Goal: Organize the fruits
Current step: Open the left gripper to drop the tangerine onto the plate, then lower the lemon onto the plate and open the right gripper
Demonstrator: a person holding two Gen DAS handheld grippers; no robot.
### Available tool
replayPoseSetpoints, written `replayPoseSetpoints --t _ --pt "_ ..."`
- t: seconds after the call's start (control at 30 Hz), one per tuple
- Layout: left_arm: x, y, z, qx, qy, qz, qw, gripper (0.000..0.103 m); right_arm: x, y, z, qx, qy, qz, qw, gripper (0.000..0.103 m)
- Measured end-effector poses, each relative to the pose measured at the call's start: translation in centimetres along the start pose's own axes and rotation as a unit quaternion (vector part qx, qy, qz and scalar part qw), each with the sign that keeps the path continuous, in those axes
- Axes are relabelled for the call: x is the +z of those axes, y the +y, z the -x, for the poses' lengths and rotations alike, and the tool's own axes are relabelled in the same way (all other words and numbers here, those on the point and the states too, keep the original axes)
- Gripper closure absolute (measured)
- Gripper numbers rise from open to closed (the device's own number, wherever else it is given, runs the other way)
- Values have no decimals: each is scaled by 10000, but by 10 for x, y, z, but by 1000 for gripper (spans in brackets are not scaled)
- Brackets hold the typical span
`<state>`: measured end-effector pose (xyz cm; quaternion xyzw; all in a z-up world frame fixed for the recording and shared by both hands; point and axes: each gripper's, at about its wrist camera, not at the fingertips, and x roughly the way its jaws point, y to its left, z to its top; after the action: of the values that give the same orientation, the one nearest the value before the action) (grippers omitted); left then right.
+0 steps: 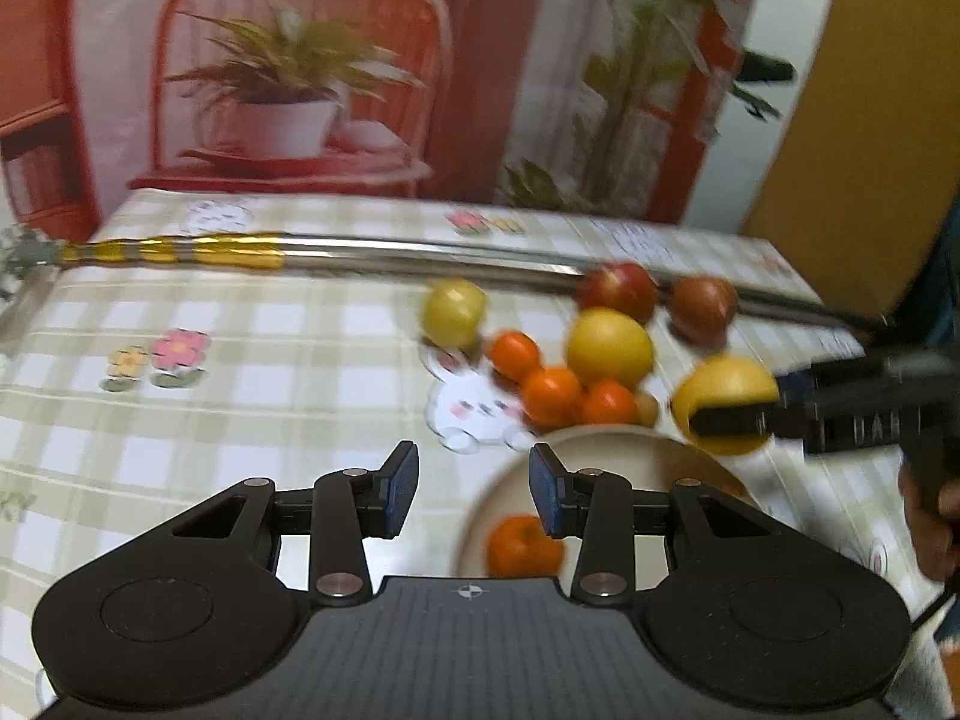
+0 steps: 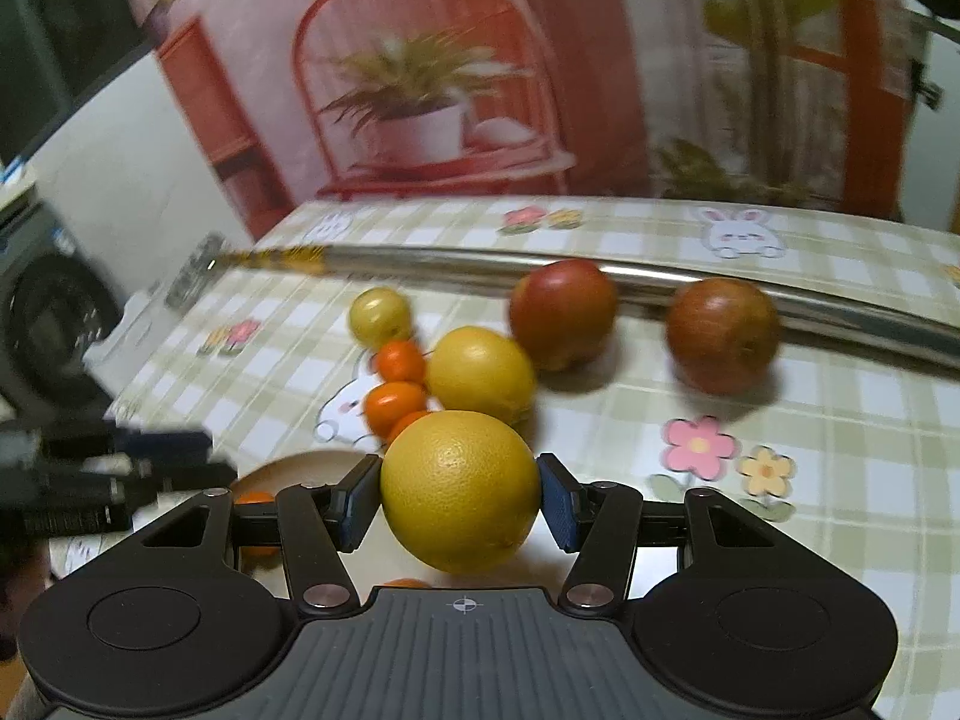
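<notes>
Here we hold a big yellow orange (image 2: 461, 489) in the right tongs (image 2: 461, 495); both blue pads press on its sides, and the fruit looks lifted off the bench (image 2: 840, 420). The left tongs (image 1: 473, 489) are narrowly open with nothing between the pads, and they hang above the near-left part of the plate (image 1: 630, 450).

The relation that matters for the coming move is this: the plate lies to the left of the right tongs and a little nearer than the orange, as the right wrist view shows its rim (image 2: 294, 462) low on the left. We judge that the orange must travel left and then down. One mandarin (image 1: 525, 546) is already in the plate, at its near-left side, so the free place for the orange seems to be the far right part. The left tongs are nearer to the plate, but they are empty, and they could stand in the way of the right tongs.

Farther away, the pile waits on the bench: three mandarins (image 1: 552, 396), a second yellow orange (image 1: 609, 348), a small yellow fruit (image 1: 453, 312) and then two apples (image 1: 618, 291). Behind them a long metal blade (image 1: 420, 255) lies across the bench.
</notes>
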<state>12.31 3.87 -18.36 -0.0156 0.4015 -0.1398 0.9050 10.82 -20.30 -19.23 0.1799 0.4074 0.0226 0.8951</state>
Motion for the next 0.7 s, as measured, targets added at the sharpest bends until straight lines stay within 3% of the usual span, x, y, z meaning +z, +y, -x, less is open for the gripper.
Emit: replayPoseSetpoints --t 0.27,0.7 --pt "4 26 21 482 -93 543 9973 60 11 44 -28 368 475 706 9957 52" --pt "-5 39 26 382 -83 793 9961 60 3 65 -59 539 825 725 9925 52"
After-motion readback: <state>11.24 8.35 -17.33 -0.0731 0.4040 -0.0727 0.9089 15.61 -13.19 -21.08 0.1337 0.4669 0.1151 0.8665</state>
